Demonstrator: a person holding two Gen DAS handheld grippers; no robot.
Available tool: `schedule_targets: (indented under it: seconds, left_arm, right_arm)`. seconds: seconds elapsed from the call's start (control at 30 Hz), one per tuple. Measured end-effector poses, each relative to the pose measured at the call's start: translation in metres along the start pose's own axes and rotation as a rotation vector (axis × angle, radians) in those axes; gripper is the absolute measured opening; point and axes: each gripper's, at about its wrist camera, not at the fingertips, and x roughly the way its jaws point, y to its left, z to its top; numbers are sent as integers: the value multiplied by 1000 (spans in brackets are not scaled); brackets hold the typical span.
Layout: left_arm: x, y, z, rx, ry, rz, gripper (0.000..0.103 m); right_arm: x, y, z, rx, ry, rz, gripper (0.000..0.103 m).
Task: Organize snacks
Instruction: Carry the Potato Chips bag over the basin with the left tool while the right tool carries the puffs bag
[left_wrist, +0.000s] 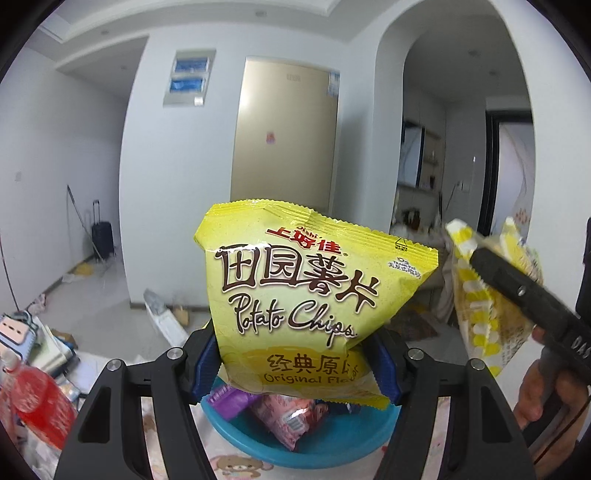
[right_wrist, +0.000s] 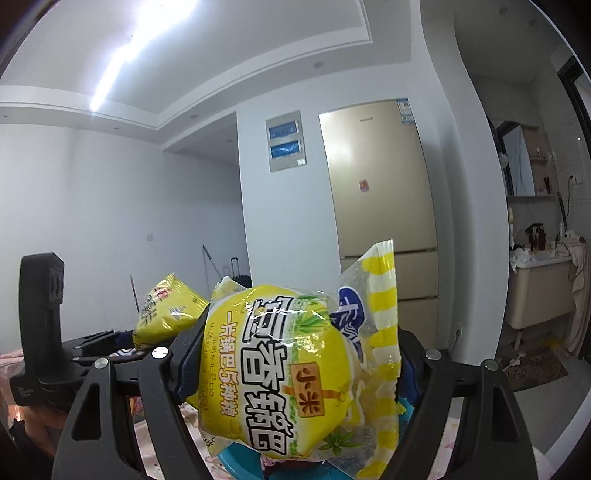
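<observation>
Holding one snack apiece above the blue bowl (left_wrist: 306, 448), both grippers are mid-transfer: the left gripper (left_wrist: 295, 365) is pinching a potato chips bag (left_wrist: 310, 295), the right gripper (right_wrist: 295, 365) a yellow rice-crisp pack (right_wrist: 291, 373). Next likely calls for lowering and releasing each. Two wrapped snacks are already lying inside the bowl.

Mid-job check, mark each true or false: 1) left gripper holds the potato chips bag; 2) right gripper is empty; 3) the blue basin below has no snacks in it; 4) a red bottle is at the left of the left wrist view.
1) True: the left gripper is shut on the potato chips bag.
2) False: the right gripper is shut on a yellow-striped snack bag.
3) False: the blue basin holds pink and purple packets.
4) True: the red bottle is there.
</observation>
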Motion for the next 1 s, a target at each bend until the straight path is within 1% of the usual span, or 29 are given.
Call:
schedule_targets:
  seconds: [0.17,0.27,0.43,0.57,0.6,0.7,0.8,0.9,1.0]
  left_arm:
    - [40,1,-19,-17,113,-32,71]
    - [55,0,-29,-20,162,-41,71]
    - [73,-3,-38,-37,200,-51,71]
    - [88,-6,-48,-50,221,-66,71]
    - [93,-7,-50,-47,225,-57,71]
    - [102,-9,-59,-29,234,-16,71]
    - [103,-6,-61,-41,228,8,71]
    - [91,3,-55,-76,181,-1,71]
    - [72,11,-42,-103,106,-6,71]
  right_arm:
    - [19,-20,-19,35,72,-25,80]
    - [28,-33,-30,69,107,-42,80]
    - [45,-46,-49,113,171,-48,80]
    - [54,-46,-60,111,207,-57,80]
    - [56,-45,-62,105,212,-61,80]
    - [62,-44,-65,81,227,-89,80]
    - [65,-47,-70,93,239,-87,80]
    - [65,-49,-72,97,241,-95,80]
    - [63,-52,-73,114,240,-89,80]
